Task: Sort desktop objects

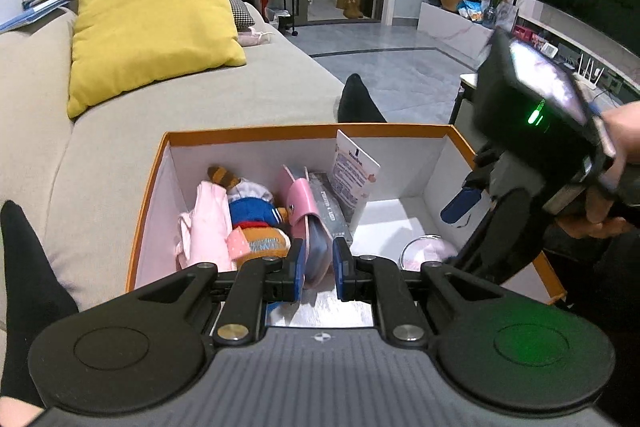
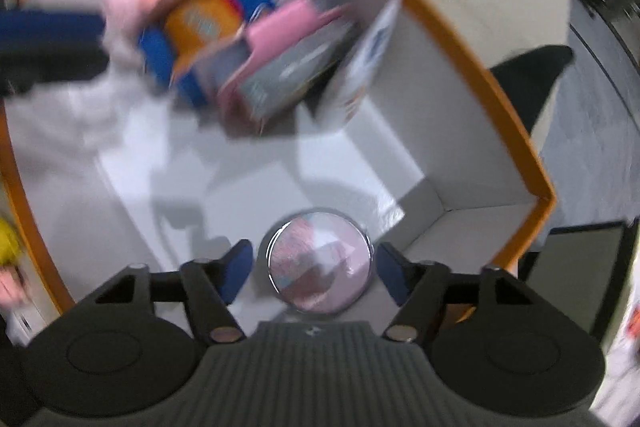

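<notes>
Two grippers: left gripper point(image 1: 318, 269) clamps stiff pink wallet point(image 1: 308, 219); right gripper point(image 2: 312, 267) open around fragile, slippery round mirror point(image 2: 320, 265), rim at 6 o'clock in box point(image 2: 516, 131).

One orange-rimmed box point(image 1: 304, 129) holds one plush doll point(image 1: 256, 215), one pink wallet point(image 1: 306, 211), one round mirror point(image 2: 320, 265) — and one card point(image 1: 354, 167).

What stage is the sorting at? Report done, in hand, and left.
Done: the plush toy, pink cloth and card already lie in the orange-rimmed box.
In hand: the left gripper is shut on the pink pouch over the box; the right gripper is open around the round mirror on the box floor.
Left: releasing the pouch. Any items outside the box aren't in view.
</notes>
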### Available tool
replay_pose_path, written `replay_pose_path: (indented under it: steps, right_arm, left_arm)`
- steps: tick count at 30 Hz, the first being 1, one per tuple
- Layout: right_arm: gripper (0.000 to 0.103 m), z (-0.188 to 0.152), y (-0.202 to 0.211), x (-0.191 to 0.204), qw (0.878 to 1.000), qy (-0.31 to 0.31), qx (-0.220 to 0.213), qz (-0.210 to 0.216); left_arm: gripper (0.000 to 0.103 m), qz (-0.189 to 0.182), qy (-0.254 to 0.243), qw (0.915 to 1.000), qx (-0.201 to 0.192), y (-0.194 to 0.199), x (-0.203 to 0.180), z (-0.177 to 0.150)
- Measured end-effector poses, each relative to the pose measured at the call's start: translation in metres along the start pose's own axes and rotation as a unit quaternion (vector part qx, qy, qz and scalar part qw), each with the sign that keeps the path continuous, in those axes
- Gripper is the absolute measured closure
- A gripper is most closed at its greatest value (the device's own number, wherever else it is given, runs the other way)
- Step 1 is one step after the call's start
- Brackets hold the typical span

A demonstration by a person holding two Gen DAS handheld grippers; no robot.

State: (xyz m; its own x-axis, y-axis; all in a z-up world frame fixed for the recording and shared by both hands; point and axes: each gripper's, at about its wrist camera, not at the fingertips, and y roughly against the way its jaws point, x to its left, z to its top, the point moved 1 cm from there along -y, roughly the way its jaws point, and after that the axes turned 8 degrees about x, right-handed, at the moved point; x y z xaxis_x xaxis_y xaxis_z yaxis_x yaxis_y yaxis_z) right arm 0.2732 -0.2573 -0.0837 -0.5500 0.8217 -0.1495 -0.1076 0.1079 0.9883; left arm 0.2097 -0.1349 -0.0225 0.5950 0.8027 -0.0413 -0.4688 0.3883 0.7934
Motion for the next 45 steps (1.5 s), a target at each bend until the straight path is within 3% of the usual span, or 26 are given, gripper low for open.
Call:
replay_pose_path:
  steps: [2, 6, 11, 15, 18, 20, 29, 33, 45]
  right_arm:
    - [0.036, 0.002, -0.007, 0.008, 0.999, 0.044, 0.022, -0.023]
    - [0.037, 0.001, -0.015, 0.015, 0.994, 0.093, 0.05, -0.021]
    - [0.037, 0.003, -0.035, 0.01, 0.989, 0.106, 0.097, -0.024]
    - [0.046, 0.001, -0.048, 0.004, 0.988, 0.115, 0.105, -0.019]
    - [0.047, 0.001, -0.049, -0.005, 0.989, 0.116, 0.082, -0.036]
    - [0.051, 0.003, -0.049, -0.013, 0.991, 0.111, 0.063, -0.037]
    - [0.053, 0.011, -0.048, -0.033, 0.994, 0.107, 0.001, -0.037]
    - [0.061, 0.014, -0.045, -0.035, 0.993, 0.106, -0.028, -0.033]
    - [0.064, -0.006, -0.034, -0.057, 0.997, 0.057, -0.051, -0.006]
  left_arm:
    - [0.087, -0.003, 0.005, 1.0, 0.0, 0.0, 0.002, -0.003]
    - [0.087, -0.007, 0.007, 1.0, 0.0, 0.0, 0.005, -0.006]
    - [0.087, -0.009, 0.014, 0.9999, -0.001, 0.0, 0.009, -0.007]
    - [0.087, -0.011, 0.018, 0.9998, -0.002, -0.001, 0.012, -0.008]
    - [0.087, -0.011, 0.02, 0.9997, -0.002, -0.003, 0.014, -0.009]
    - [0.087, -0.012, 0.02, 0.9997, 0.0, -0.004, 0.015, -0.009]
    - [0.087, -0.01, 0.023, 0.9997, 0.008, -0.009, 0.017, -0.009]
    - [0.087, -0.01, 0.025, 0.9996, 0.01, -0.011, 0.018, -0.009]
    - [0.087, -0.009, 0.023, 0.9997, 0.007, -0.005, 0.016, -0.011]
